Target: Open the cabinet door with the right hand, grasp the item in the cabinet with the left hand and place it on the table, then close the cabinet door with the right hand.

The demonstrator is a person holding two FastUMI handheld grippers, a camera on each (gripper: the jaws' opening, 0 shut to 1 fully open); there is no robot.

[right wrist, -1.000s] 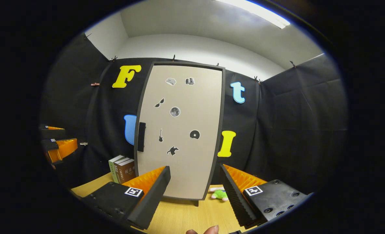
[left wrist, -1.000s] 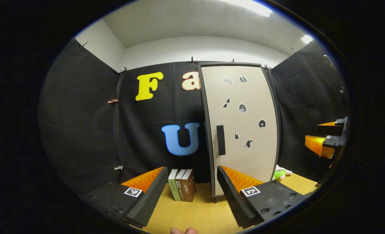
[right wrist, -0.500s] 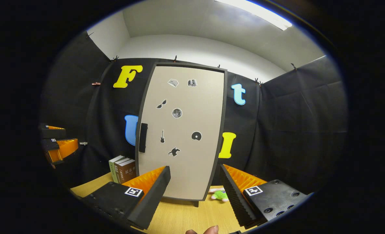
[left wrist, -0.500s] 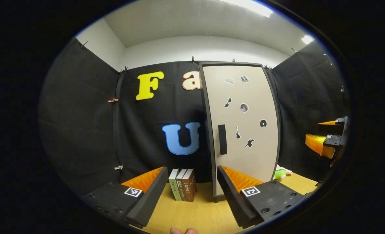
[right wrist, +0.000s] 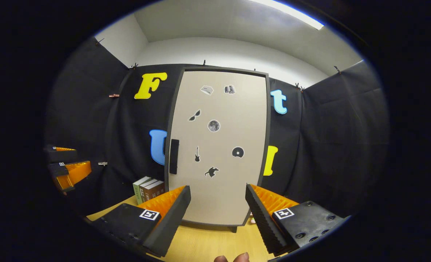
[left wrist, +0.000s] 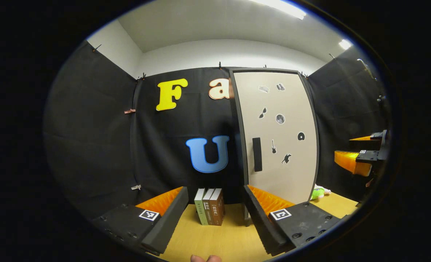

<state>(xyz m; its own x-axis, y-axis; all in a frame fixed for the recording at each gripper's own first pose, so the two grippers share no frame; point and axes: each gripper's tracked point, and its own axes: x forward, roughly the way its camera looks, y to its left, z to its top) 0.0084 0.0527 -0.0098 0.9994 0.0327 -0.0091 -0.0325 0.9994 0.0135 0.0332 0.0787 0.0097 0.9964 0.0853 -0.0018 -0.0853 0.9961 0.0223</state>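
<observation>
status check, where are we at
Both hand-held grippers open: left, right. Cabinet door shut, handle untouched. Books beside cabinet; approach unobstructed.

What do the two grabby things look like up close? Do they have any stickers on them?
Each one has two long wedge-shaped fingers with ribbed, zigzag inner faces. The left gripper and the right gripper both sit on dark blocks with small round screw holes. Every finger carries a little square black-and-white marker, like a tiny checker sticker. No cables or sleeves are visible.

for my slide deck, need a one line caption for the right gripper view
Right claw open, facing the closed cabinet door and its handle.
</observation>
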